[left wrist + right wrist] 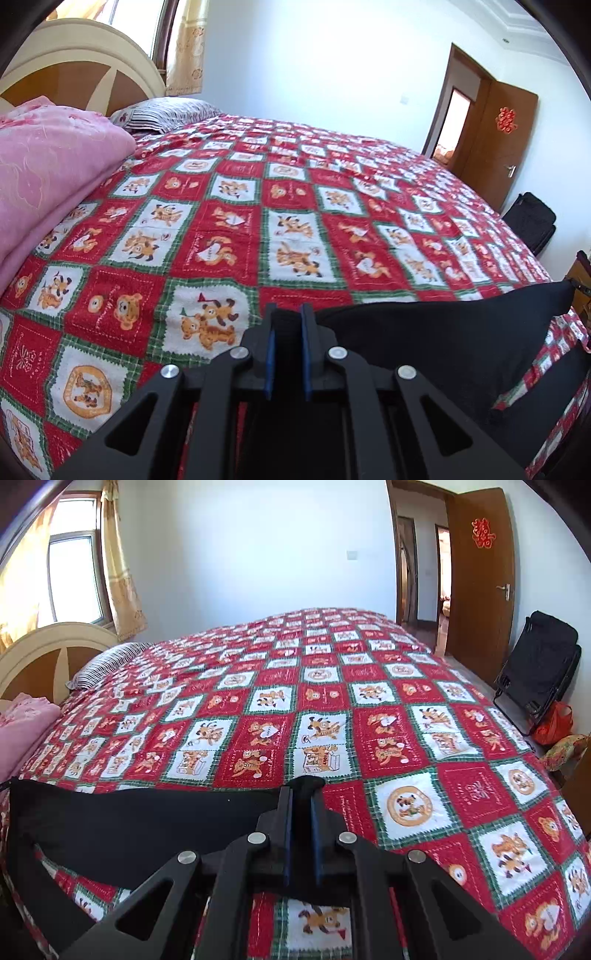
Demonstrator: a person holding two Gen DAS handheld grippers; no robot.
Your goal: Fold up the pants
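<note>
Pinching black pants (443, 339) at the bed's near edge, the left hand-held gripper (289, 321) and right hand-held gripper (301, 794) stretch them between each other above the bed (369, 686); a pink blanket (48, 162) lies by the headboard.

The wide red-and-white cartoon-patterned quilt (317, 701) lies flat and bare across the middle of both views, open for a tool to pass. In the left wrist view a bulky pink folded blanket (48, 177) blocks the left edge, a striped pillow (166, 112) beyond it. At the right wrist view's right, a black folded chair (539, 664) leans against the wall.
</note>
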